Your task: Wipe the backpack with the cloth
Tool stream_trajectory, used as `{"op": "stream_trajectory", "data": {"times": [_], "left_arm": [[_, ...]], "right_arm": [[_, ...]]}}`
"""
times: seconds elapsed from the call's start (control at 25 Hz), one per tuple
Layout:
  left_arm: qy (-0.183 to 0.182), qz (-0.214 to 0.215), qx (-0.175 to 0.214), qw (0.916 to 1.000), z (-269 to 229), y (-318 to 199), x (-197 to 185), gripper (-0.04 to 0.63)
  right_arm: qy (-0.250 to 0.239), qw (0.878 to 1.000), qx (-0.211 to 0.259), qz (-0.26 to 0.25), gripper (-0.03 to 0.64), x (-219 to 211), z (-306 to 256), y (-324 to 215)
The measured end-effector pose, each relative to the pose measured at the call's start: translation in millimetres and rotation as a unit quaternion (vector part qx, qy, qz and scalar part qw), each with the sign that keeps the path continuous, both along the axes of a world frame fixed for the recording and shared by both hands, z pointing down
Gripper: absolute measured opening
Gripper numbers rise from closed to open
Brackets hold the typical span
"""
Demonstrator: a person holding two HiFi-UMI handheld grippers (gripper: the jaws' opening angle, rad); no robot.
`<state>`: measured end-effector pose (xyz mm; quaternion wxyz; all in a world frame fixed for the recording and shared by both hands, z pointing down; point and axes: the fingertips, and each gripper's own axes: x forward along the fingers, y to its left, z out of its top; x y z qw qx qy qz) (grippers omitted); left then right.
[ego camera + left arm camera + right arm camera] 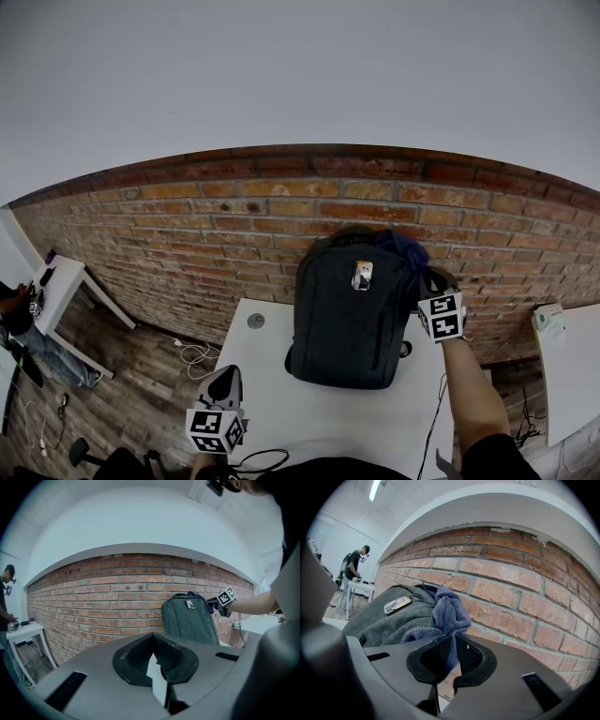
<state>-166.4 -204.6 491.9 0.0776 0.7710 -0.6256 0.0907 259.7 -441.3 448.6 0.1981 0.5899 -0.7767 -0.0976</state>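
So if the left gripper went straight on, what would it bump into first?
Probably the brick wall, with the left gripper passing left of the backpack; depth is hard to judge.

The cloth (449, 611) in the black jaws of the right gripper (450, 641) is blue. Beside it, the backpack (393, 623) is dark grey. Beyond it, the brick wall (511, 590) is red-brown.

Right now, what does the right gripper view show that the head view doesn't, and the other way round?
Only the right gripper view: the right gripper has its jaws shut on a fold of the blue cloth. Only the head view: the left gripper low by the near edge of the white table, apart from the backpack. Both: the backpack upright against the brick wall, the cloth draped at its top.
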Motion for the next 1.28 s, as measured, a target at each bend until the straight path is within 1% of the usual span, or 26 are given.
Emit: {"op": "stream_trajectory", "data": {"times": [0.24, 0.64, 0.84, 0.96, 1.28], "left_arm": [[-0.006, 0.002, 0.002, 1.0000, -4.7, -1.2, -1.6, -0.003], [-0.009, 0.007, 0.004, 0.9999, -9.2, -1.0, -0.1, -0.003], [-0.007, 0.008, 0.003, 0.9999, -5.8, 0.1, 1.8, -0.003], [-0.007, 0.010, 0.004, 0.9999, -5.6, 0.8, 2.5, -0.002], [-0.005, 0.014, 0.000, 0.9999, -3.2, 0.4, 4.5, -0.003]], "right_arm": [[-0.026, 0.999, -0.019, 0.007, 0.029, 3.9, 24.9, 11.3], [-0.045, 0.997, -0.060, 0.011, 0.029, 2.5, 68.7, 33.6], [-0.057, 0.994, -0.087, 0.013, 0.029, 0.2, 98.2, 48.5], [-0.073, 0.991, -0.107, 0.018, 0.029, -1.5, 117.3, 57.1], [-0.097, 0.985, -0.138, 0.032, 0.029, -3.9, 153.3, 83.6]]}}
